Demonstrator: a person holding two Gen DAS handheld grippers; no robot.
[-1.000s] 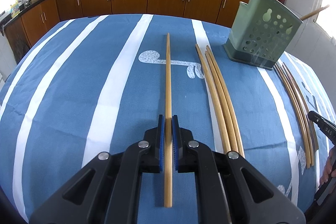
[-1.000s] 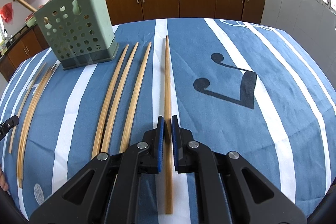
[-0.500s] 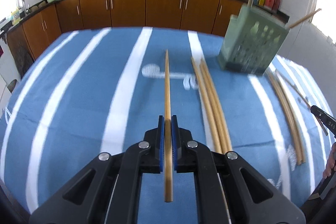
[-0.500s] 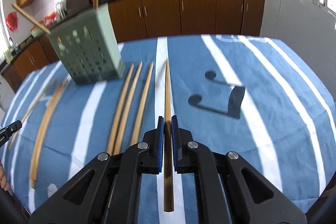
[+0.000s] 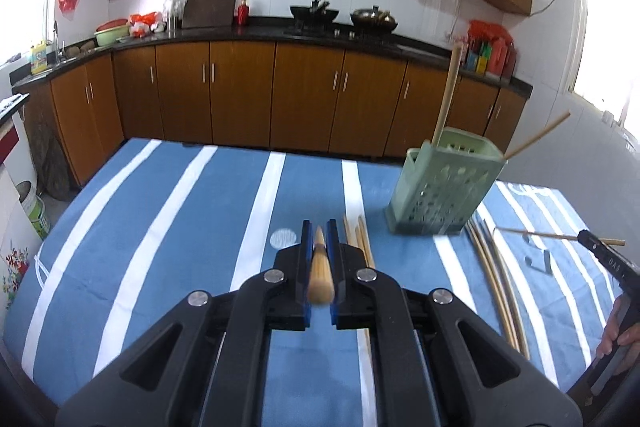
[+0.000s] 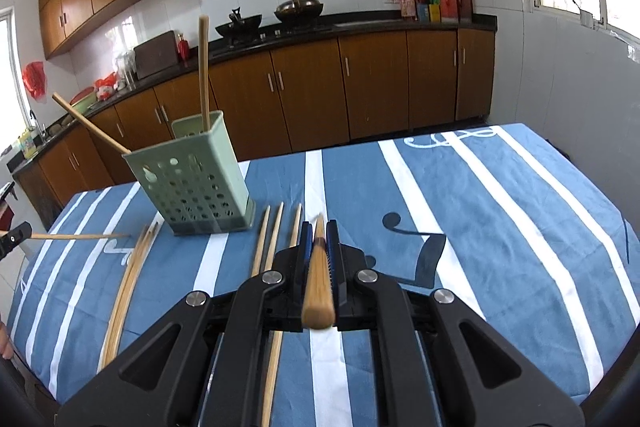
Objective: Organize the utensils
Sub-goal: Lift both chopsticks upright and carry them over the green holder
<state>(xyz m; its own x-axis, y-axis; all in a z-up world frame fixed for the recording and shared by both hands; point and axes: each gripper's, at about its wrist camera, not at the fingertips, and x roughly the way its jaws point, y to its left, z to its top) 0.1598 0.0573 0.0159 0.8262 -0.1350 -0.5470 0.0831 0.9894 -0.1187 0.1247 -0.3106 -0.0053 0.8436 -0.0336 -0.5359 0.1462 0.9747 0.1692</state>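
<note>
Left gripper (image 5: 319, 241) pinches chopstick (image 5: 320, 273) near thick end, off table (image 5: 168, 211). Right gripper (image 6: 319, 241) pinches another chopstick (image 6: 318, 277). Holder (image 6: 194, 183) near table's far edge. Sticks light, stiff, smooth; may pivot, so grip nearer middle.

Pale tan bamboo chopsticks (image 6: 270, 239) lie on a blue tablecloth (image 6: 500, 211) with white stripes and dark music-note prints; the perforated holder (image 6: 192, 183) is mint green; black grippers carry blue pads (image 5: 306, 247); cabinets (image 5: 240, 91) are orange-brown
</note>
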